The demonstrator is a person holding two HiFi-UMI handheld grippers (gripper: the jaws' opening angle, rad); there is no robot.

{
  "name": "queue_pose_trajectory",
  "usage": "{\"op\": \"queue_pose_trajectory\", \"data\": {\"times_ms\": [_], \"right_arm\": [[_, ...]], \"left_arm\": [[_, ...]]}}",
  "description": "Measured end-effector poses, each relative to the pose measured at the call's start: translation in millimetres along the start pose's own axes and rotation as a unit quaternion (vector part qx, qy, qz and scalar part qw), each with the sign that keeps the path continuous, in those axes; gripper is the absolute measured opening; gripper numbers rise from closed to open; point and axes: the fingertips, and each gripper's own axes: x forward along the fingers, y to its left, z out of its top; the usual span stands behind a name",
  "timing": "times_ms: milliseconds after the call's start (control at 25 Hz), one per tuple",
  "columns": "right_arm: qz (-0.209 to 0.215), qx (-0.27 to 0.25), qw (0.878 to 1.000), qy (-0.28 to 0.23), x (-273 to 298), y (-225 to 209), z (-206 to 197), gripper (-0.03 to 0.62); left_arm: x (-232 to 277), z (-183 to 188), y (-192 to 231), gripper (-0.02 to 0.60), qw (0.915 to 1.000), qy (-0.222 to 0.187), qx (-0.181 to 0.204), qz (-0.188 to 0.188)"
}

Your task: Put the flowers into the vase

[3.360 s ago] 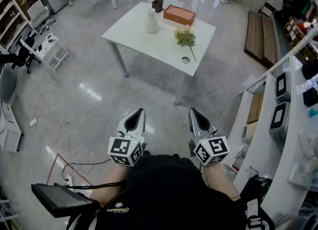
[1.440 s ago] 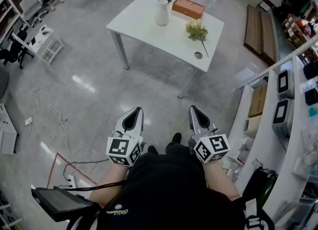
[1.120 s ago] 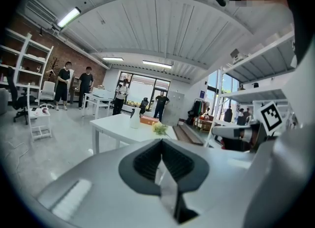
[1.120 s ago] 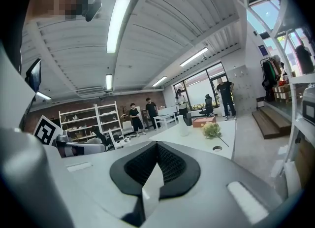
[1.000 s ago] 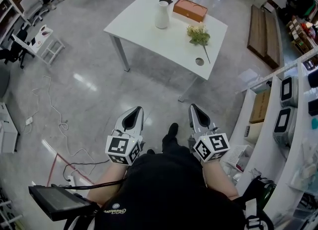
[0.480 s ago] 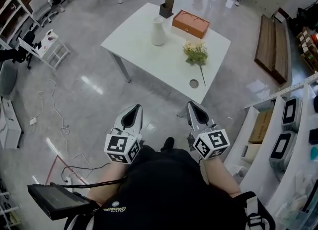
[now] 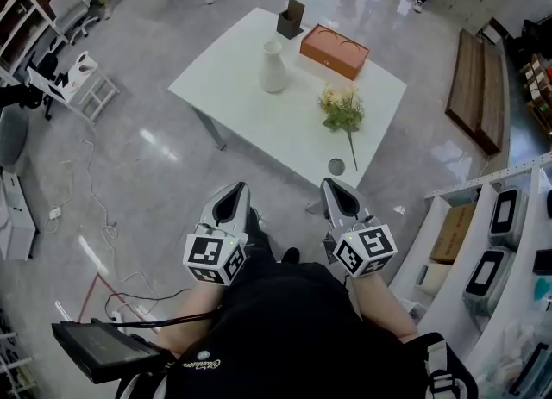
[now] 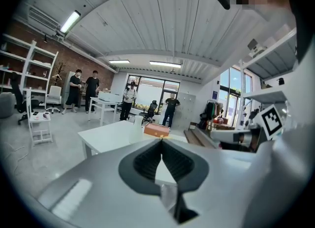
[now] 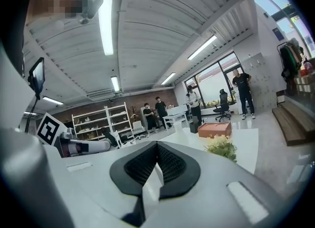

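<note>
In the head view my two grippers sit low in the frame, side by side: my left gripper [image 7: 233, 203] at lower centre-left and my right gripper [image 7: 338, 197] at lower centre-right, each with one marker cube behind it. Both point toward the one white table [image 7: 224, 78] in the upper middle. Four things stand or lie on it: one white vase [image 7: 274, 67] upright near its middle, one orange box [image 7: 334, 51] to the vase's right, one small dark holder [image 7: 291, 21] above the vase at the far edge, and one bunch of flowers [image 7: 342, 111] lying flat to the right of the vase, apart from it, stem toward me. The flowers are well apart from both grippers.

In the left gripper view my jaws are pressed together at the tips with nothing between them. Above them I see the table, the vase [image 8: 136, 126] and the box [image 8: 157, 130], and four people [image 8: 75, 91] stand farther back across the room.

In the right gripper view the jaws also meet at the tips and pinch nothing. The flowers [image 9: 222, 148] lie on the table to the right of the jaws, the box [image 9: 215, 129] behind them, and I again count four people at the back.
</note>
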Motion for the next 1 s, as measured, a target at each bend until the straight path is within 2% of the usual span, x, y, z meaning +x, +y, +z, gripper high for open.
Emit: {"op": "queue_pose_trajectory", "data": {"times_ms": [200,600,720,1000], "right_arm": [[-0.012,0.005,1.0,0.001,46.8,-14.0,8.0,0.0],[-0.044,-0.002,0.999,-0.024,154.6,-11.6,46.5,0.0],[-0.047,-0.008,0.999,-0.026,171.3,-8.6,53.9,0.0],[-0.023,-0.007,1.0,-0.013,197.2,-18.9,53.6,0.0]], "left_arm": [[44.5,17.3,27.2,0.006,0.9998,-0.001,0.006,-0.018],[109.8,65.0,112.5,0.006,0.9989,-0.005,0.024,-0.041],[122.2,71.1,124.6,0.006,0.9988,-0.002,0.02,-0.045],[143.9,70.4,127.8,0.006,0.9992,0.008,0.01,-0.037]]}}
